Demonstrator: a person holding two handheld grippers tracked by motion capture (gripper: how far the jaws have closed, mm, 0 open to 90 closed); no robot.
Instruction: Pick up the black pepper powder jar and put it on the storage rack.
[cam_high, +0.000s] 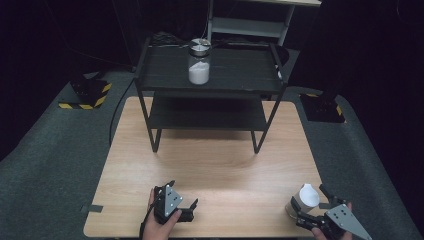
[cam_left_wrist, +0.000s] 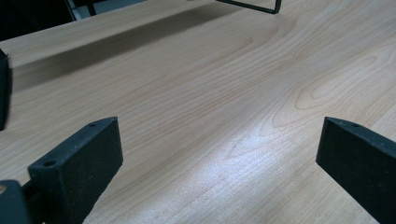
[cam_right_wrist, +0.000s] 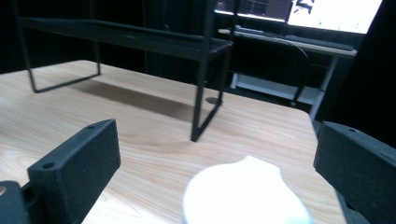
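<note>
At the table's near right corner, the right gripper, jaws spread, straddles the white-capped bottle; closing comes next.

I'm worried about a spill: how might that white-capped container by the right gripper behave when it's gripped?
The white-capped container stands upright and looks taller than wide, so an off-centre push could probably tip it. Its cap seems smooth and rounded, so jaws closing there might slip. The right gripper is open around it, so squeezing lower on the body seems safer.
</note>
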